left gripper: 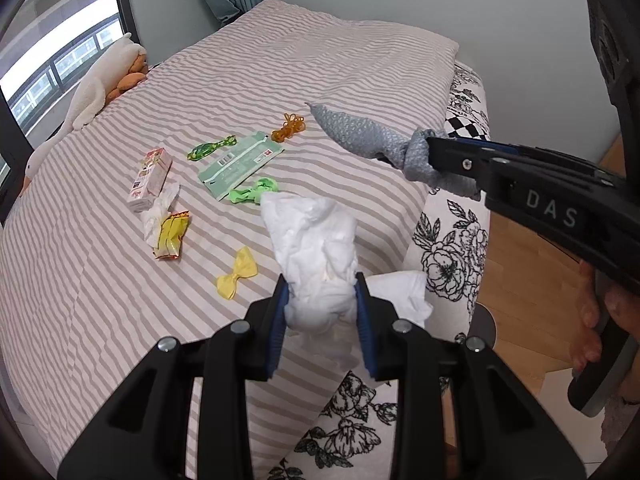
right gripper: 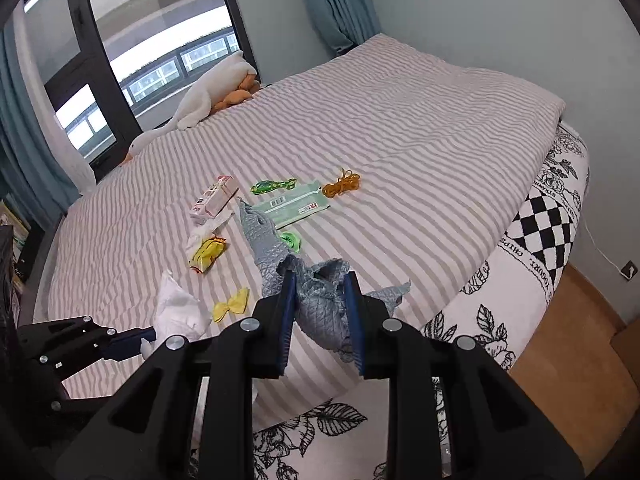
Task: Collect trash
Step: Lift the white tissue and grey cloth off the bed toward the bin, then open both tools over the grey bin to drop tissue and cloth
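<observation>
My left gripper (left gripper: 322, 280) is shut on a crumpled white tissue wad (left gripper: 316, 240), held above the near edge of the striped bed; it also shows in the right wrist view (right gripper: 178, 314). My right gripper (right gripper: 320, 278) is shut on a grey quilted cloth (right gripper: 320, 304) that hangs from it; the cloth also shows in the left wrist view (left gripper: 360, 136). On the bed lie a yellow bow wrapper (left gripper: 237, 274), a yellow snack packet (left gripper: 170, 236), a pink box (left gripper: 149, 178), a green flat pack (left gripper: 240, 162), green wrappers (left gripper: 253, 192) and an orange rubber band bundle (left gripper: 289, 126).
The striped duvet (right gripper: 400, 120) covers a floral mattress (right gripper: 540, 220). A white goose plush (right gripper: 200, 100) lies at the far side by the window. Wooden floor (right gripper: 568, 340) is to the right. A small white wrapper (left gripper: 158, 212) lies by the snack packet.
</observation>
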